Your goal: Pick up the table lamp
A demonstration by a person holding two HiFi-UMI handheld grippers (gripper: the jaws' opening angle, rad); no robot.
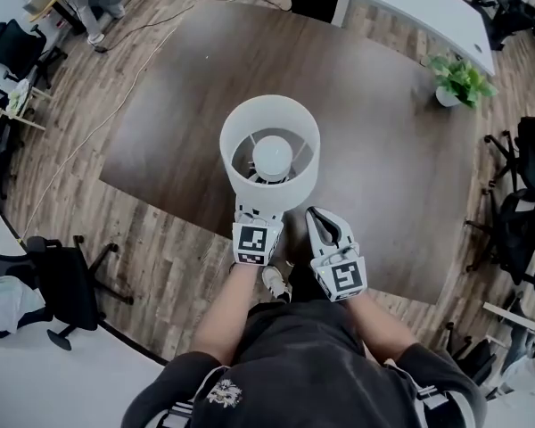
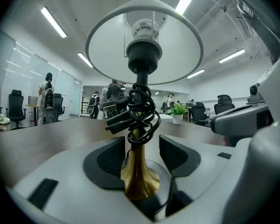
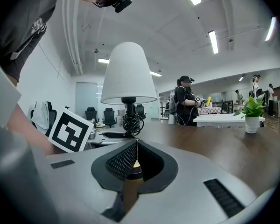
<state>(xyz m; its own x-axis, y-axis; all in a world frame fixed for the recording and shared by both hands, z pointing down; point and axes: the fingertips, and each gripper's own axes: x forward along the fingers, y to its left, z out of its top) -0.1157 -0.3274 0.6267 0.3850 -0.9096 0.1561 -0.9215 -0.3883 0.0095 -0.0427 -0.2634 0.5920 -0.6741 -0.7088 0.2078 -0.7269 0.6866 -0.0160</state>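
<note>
The table lamp (image 1: 269, 154) stands on the dark brown table (image 1: 383, 168), with a white round shade and a bulb seen from above. In the left gripper view its brass stem (image 2: 139, 169) rises from the base, and a black cord (image 2: 139, 112) is coiled round it under the shade (image 2: 177, 50). My left gripper (image 2: 142, 157) is open with the stem between its jaws, close to the left pad (image 2: 111, 160); in the head view it (image 1: 257, 217) reaches under the shade. My right gripper (image 1: 314, 214) sits just right of the lamp, shut and empty (image 3: 136, 148). The lamp (image 3: 129, 73) stands ahead of it to the left.
A potted plant (image 1: 459, 80) stands at the table's far right corner. A white table (image 1: 419, 7) lies beyond it. Office chairs (image 1: 62, 283) stand on the wooden floor to the left and right. A person (image 3: 184, 99) stands across the room.
</note>
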